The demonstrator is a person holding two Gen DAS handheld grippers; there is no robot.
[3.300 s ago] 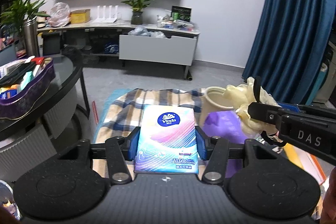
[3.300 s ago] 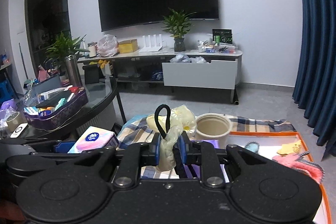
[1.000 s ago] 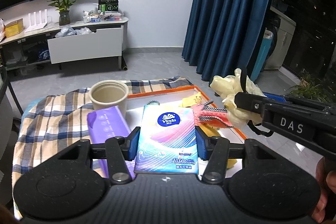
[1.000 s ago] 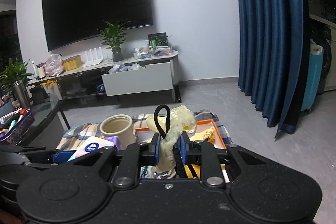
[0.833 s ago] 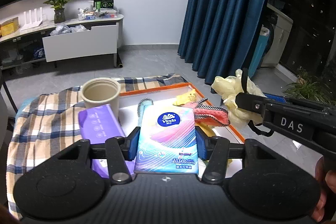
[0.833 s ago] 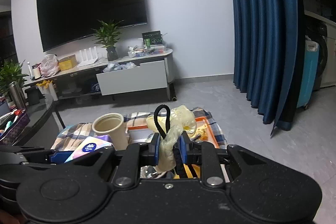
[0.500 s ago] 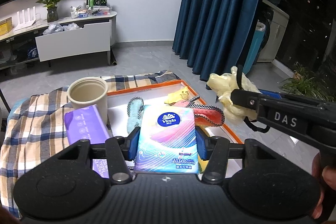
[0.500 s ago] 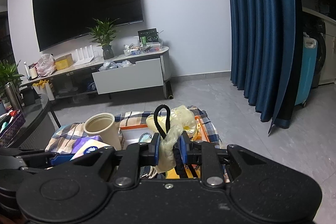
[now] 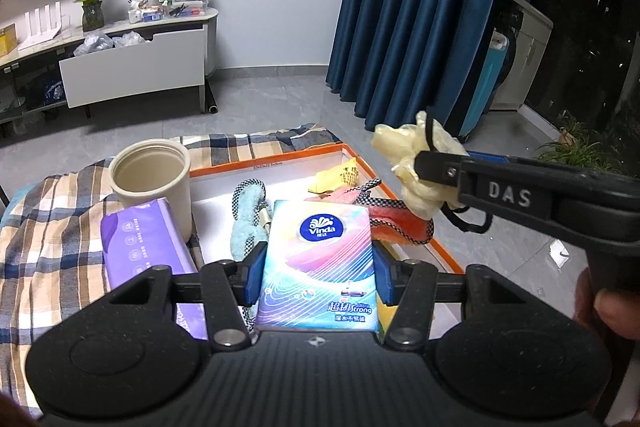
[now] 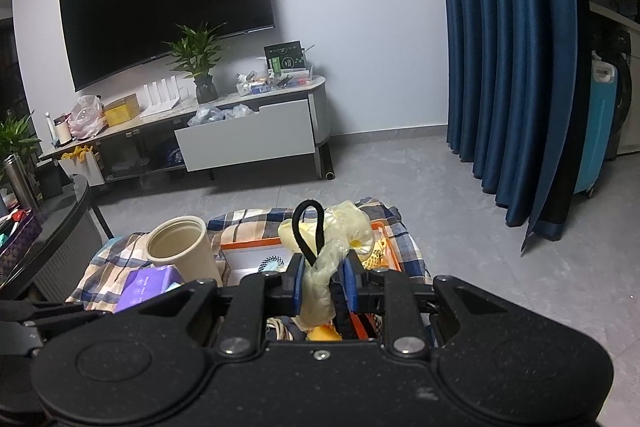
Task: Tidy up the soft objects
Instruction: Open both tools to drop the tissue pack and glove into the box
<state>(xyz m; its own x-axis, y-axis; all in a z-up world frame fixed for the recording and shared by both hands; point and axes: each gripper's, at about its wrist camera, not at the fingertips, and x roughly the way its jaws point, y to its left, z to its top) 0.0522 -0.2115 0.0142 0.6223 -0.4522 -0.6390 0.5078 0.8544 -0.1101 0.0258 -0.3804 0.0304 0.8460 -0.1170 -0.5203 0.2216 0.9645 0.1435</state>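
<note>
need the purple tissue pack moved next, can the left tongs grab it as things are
Probably not yet. The left tongs are already shut on the colourful tissue pack, so they are full. The purple pack lies uncovered beside the cup, just to their left.

left tongs (image 9: 318, 269) clamp a tissue pack (image 9: 320, 263) above the orange-rimmed tray (image 9: 404, 203); right tongs (image 9: 418, 167) pinch a yellowish glove (image 9: 412, 147).

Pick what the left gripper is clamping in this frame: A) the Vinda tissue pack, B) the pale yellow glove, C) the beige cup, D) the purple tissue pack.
A: the left gripper has its blue pads pressed against both sides of the Vinda tissue pack.
</note>
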